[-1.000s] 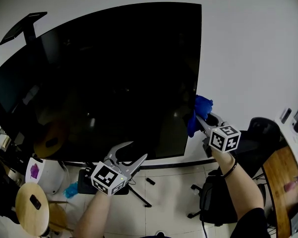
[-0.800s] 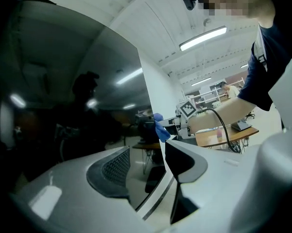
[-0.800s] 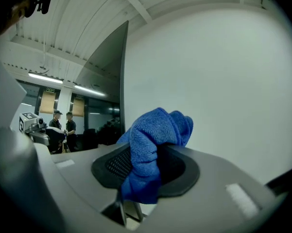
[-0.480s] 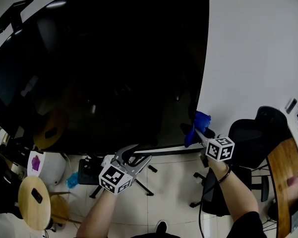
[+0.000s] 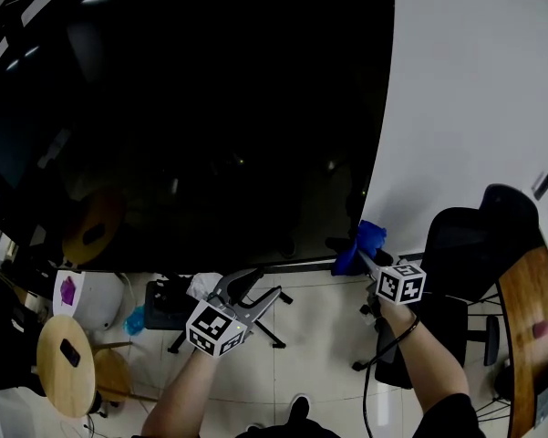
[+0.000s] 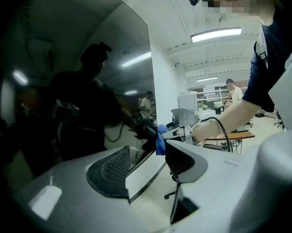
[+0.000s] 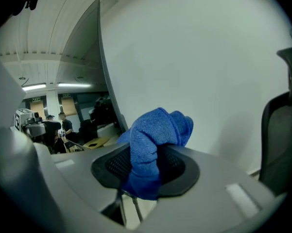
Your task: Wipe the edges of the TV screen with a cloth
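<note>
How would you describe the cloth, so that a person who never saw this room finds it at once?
Start from the large black TV screen and go to its lower right corner. There the right gripper pinches a bunched cloth, bright blue against the black screen and grey jaws.

The pale tiled floor (image 5: 319,359) carries black stand legs (image 5: 266,325), a black case (image 5: 167,305) beside them, a blue bundle (image 5: 134,321), a round wooden stool (image 5: 66,365) at left and an office chair (image 5: 465,254) at right.
</note>
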`<state>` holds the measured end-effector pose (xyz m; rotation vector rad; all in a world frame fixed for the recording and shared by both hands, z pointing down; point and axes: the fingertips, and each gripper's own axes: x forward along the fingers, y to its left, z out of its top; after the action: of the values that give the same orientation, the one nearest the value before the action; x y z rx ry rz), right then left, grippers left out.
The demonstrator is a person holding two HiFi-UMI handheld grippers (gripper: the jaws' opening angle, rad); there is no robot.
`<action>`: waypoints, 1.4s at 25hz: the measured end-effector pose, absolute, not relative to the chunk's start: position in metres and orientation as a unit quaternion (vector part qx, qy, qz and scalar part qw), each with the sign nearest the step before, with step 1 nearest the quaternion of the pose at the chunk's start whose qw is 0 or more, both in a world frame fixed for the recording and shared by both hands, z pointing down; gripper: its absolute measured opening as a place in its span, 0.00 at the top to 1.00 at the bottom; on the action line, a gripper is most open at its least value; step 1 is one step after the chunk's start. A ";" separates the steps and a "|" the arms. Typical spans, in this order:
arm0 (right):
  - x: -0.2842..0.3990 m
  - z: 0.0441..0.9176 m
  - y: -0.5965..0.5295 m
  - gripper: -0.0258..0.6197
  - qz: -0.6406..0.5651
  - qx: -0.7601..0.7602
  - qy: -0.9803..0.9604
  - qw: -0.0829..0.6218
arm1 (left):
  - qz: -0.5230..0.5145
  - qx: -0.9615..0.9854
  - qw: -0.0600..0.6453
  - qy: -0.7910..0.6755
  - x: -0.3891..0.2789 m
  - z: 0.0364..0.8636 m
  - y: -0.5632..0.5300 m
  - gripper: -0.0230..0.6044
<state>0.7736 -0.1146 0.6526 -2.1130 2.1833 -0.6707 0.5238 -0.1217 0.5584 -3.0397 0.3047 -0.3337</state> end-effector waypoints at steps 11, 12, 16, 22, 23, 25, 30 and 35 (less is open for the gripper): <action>0.749 0.735 -0.096 0.74 -0.315 -0.675 0.667 0.020 | -0.128 -0.985 0.025 0.114 0.494 0.576 -0.129 0.62; 0.743 0.732 -0.100 0.74 -0.318 -0.671 0.669 0.031 | -0.128 -0.985 0.024 0.115 0.489 0.577 -0.131 0.62; 0.723 0.718 -0.117 0.73 -0.332 -0.661 0.670 0.068 | -0.129 -0.985 0.018 0.117 0.472 0.584 -0.136 0.62; 0.702 0.716 -0.130 0.74 -0.350 -0.662 0.656 0.090 | -0.123 -0.987 0.008 0.106 0.451 0.589 -0.151 0.62; 0.695 0.715 -0.133 0.74 -0.350 -0.661 0.658 0.089 | -0.122 -0.987 0.007 0.104 0.447 0.590 -0.154 0.62; 0.682 0.714 -0.141 0.74 -0.350 -0.662 0.657 0.088 | -0.121 -0.988 0.003 0.097 0.436 0.593 -0.162 0.62; 0.653 0.716 -0.155 0.74 -0.353 -0.674 0.643 0.088 | -0.118 -0.990 -0.007 0.079 0.406 0.597 -0.186 0.62; 0.621 0.718 -0.170 0.73 -0.350 -0.689 0.629 0.086 | -0.118 -0.991 -0.011 0.055 0.373 0.602 -0.207 0.62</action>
<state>0.6210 -0.1701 0.7179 -2.0543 1.8732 -1.0420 0.3732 -0.2066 0.6019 -3.1362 0.1749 -0.3731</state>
